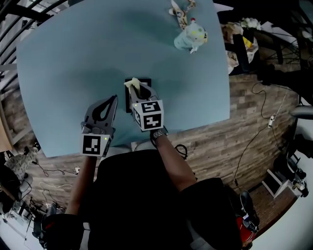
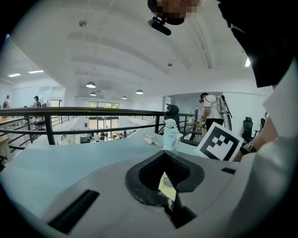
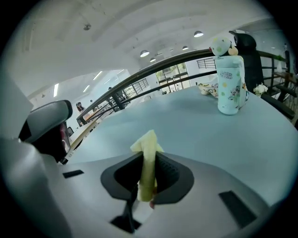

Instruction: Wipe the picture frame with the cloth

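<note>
A small black picture frame [image 1: 146,81] lies flat on the teal table [image 1: 73,63], mostly hidden under my right gripper [image 1: 135,90]. That gripper is shut on a pale yellow cloth [image 1: 131,83], which sticks up between the jaws in the right gripper view as a folded strip [image 3: 148,155]; the frame itself does not show there. My left gripper [image 1: 115,98] rests to the left of the frame, apart from it, jaws closed to a point. In the left gripper view its jaws [image 2: 167,188] are together, with only a small yellowish scrap between them.
A pale mint bottle with a character lid [image 1: 191,35] stands at the table's far right, also seen as the bottle [image 3: 230,83]. A patterned cloth item [image 1: 180,11] lies behind it. The table's near edge [image 1: 146,139] is just in front of me; a railing [image 2: 93,111] runs beyond.
</note>
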Demonstrator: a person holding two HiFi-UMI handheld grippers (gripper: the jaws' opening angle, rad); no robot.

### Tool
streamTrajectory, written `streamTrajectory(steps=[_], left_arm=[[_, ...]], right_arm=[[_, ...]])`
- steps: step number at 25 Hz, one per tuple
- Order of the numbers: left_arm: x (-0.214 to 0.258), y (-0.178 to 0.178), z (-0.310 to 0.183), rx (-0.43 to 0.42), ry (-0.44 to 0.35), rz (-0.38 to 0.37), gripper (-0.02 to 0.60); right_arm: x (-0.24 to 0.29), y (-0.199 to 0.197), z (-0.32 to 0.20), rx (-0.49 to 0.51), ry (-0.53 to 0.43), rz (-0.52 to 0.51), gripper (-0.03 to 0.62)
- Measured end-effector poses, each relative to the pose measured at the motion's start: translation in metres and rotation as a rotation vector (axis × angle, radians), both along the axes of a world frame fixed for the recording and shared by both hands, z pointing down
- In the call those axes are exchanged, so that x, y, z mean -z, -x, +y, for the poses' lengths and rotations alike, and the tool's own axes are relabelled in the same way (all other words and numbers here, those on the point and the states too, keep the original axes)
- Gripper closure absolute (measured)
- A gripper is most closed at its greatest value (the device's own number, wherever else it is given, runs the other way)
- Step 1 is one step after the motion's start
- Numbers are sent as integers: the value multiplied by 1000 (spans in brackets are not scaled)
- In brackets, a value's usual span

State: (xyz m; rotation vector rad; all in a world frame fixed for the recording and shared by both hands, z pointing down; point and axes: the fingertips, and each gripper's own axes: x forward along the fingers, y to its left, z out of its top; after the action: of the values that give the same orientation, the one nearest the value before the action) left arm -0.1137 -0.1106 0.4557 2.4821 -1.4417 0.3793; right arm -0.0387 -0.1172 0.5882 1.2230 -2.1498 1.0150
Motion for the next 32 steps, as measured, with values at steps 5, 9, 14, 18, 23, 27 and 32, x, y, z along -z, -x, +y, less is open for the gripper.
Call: streamTrajectory(steps=[5,9,14,18,23,27,32], left_arm=[[-4,-5,1,-35,-5,6,584],[-2,-4,0,-28,8,7,584],[-6,-1,2,-24,22,7,584],[-9,0,3,-29,26,3,584],[-13,0,2,-28,31,6,584],[-15,-5,1,-31,30,8,584],[-18,-7,3,-30,44,8,584]], right_arm=[[-8,11,-4,-4,21,15,536],[-14,22,-6,6,44,26,536],[-21,31,-9,18,56,28,536],[-25,34,-12,16,61,33,536],[-36,29,-13,3,74,46,536],[-40,23,-16,-5,75,49,536],[-37,18,-16,-15,79,47,536]])
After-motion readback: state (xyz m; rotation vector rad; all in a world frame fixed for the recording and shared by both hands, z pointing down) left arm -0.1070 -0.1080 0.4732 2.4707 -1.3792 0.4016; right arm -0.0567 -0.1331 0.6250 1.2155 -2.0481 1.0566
